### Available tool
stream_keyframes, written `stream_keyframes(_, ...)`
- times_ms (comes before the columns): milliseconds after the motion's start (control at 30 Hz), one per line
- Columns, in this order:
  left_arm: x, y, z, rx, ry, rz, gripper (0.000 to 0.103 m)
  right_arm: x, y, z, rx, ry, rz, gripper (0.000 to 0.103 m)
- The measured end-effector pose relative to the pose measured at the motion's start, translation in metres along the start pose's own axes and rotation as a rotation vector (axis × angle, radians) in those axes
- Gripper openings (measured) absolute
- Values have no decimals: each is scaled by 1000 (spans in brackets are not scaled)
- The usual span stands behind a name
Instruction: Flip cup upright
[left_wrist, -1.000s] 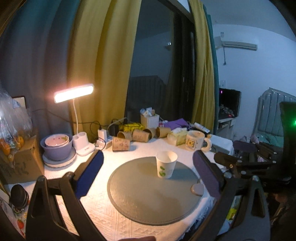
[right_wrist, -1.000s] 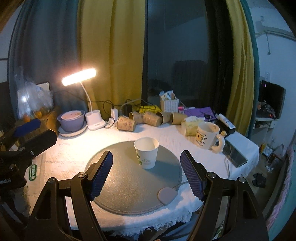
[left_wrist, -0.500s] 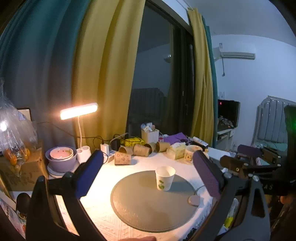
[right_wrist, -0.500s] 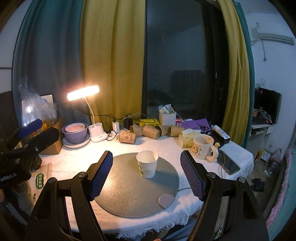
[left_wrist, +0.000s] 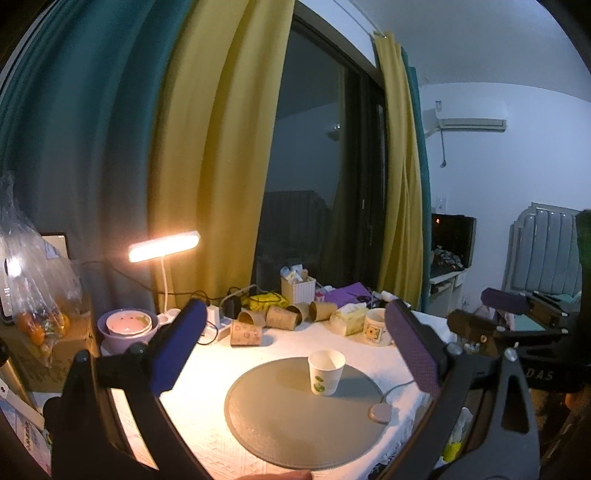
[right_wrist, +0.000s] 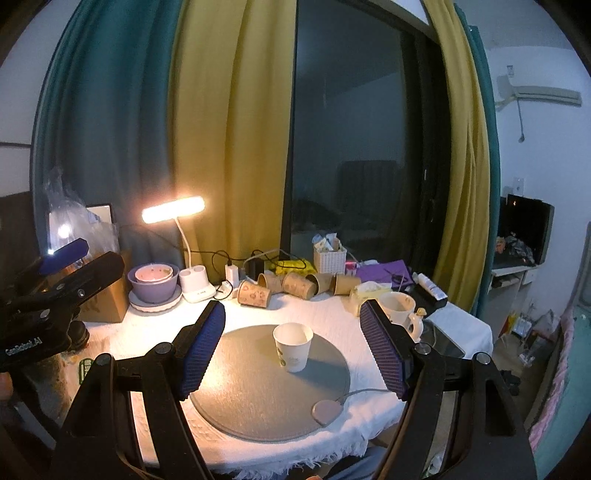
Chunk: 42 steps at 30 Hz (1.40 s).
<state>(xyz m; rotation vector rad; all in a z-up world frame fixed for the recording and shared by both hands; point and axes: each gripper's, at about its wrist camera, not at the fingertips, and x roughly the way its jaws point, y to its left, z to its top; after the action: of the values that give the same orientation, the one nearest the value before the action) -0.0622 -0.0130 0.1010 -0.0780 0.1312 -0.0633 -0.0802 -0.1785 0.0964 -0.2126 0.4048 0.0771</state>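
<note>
A white paper cup (left_wrist: 326, 372) with a green print stands upright, mouth up, on a round grey mat (left_wrist: 303, 410); it also shows in the right wrist view (right_wrist: 293, 346) on the same mat (right_wrist: 258, 391). My left gripper (left_wrist: 295, 350) is open and empty, held back from and above the cup. My right gripper (right_wrist: 293, 349) is open and empty, also back from the cup. Each gripper shows at the edge of the other's view.
Several brown paper cups (right_wrist: 291, 286) lie on their sides at the table's back. A mug (right_wrist: 400, 312), tissue box (left_wrist: 349, 320), lit desk lamp (right_wrist: 173, 209), purple bowls (right_wrist: 153, 282), a white basket (right_wrist: 330, 257) and a small puck with cable (right_wrist: 327, 410) surround the mat.
Both grippers have drawn back and risen from the table, so the cup and mat look smaller and farther. The cup has stayed upright in place.
</note>
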Motion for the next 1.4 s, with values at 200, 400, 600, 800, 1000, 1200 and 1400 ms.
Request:
stream_keyframes(200, -4, 5, 3, -9, -10, 11, 98, -4, 3, 4, -1, 2, 3, 78)
stream_keyframes(400, -2, 10, 2, -20, 7, 23, 98, -4, 5, 5, 0, 6, 6, 78)
stream_keyframes(600, -1, 10, 2, -24, 12, 21, 98, -4, 5, 4, 1, 12, 8, 78)
stream_keyframes(800, 2, 9, 1, -23, 14, 17, 98, -4, 5, 4, 1, 12, 8, 78)
stream_keyframes(1000, 0, 7, 1, -22, 15, 17, 98, -4, 5, 4, 1, 12, 9, 78)
stream_keyframes(1200, 1, 7, 1, -22, 16, 16, 98, -4, 6, 2, 2, 13, 8, 78)
stream_keyframes(1400, -1, 5, -1, -22, 18, 15, 98, -4, 6, 3, 2, 15, 9, 78)
